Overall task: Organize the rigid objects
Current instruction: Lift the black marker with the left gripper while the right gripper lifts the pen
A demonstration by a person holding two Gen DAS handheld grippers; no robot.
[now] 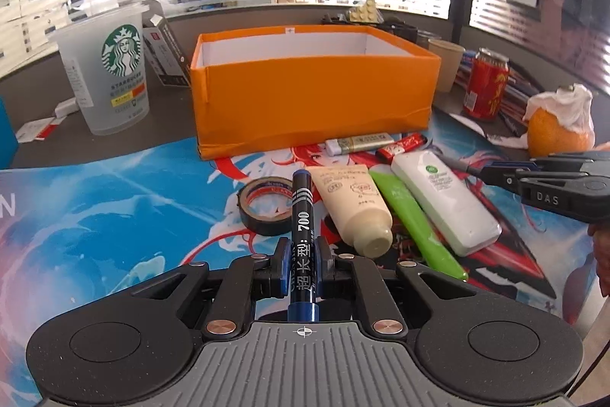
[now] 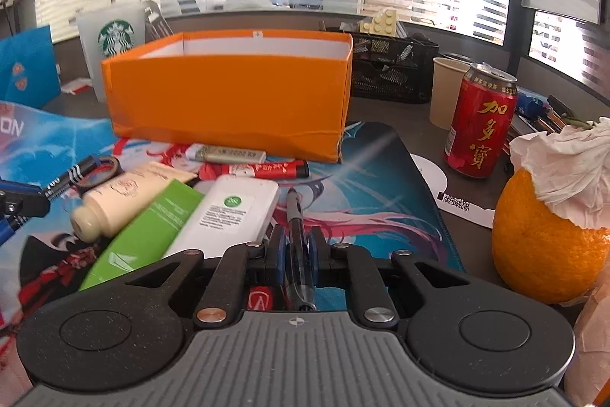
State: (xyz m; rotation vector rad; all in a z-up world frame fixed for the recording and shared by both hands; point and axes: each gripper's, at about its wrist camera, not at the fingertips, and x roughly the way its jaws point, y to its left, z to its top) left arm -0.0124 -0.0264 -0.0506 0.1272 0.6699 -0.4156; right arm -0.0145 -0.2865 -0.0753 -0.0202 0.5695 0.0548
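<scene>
Office glass and striped blinds back a cluttered desk whose anime-print mat [image 1: 114, 208] fills the lower half of both views. At upper left of the left wrist view stands a Starbucks cup [image 1: 105, 75]; centre frame, the open orange box [image 1: 312, 90] waits — presumably the place for the loose items. Before it lie a tape roll [image 1: 263, 205], a cream tube [image 1: 354, 205], a green tube [image 1: 415, 220] and a white bottle [image 1: 446, 201]. The left gripper [image 1: 301, 267] is clamped on a blue 700 marker [image 1: 302, 216], pointing boxward. The right gripper [image 2: 295, 254] is closed on a dark pen [image 2: 294, 216] — likely both bound for the box. Right frame: a red can [image 2: 480, 121] and an orange [image 2: 545, 243].
</scene>
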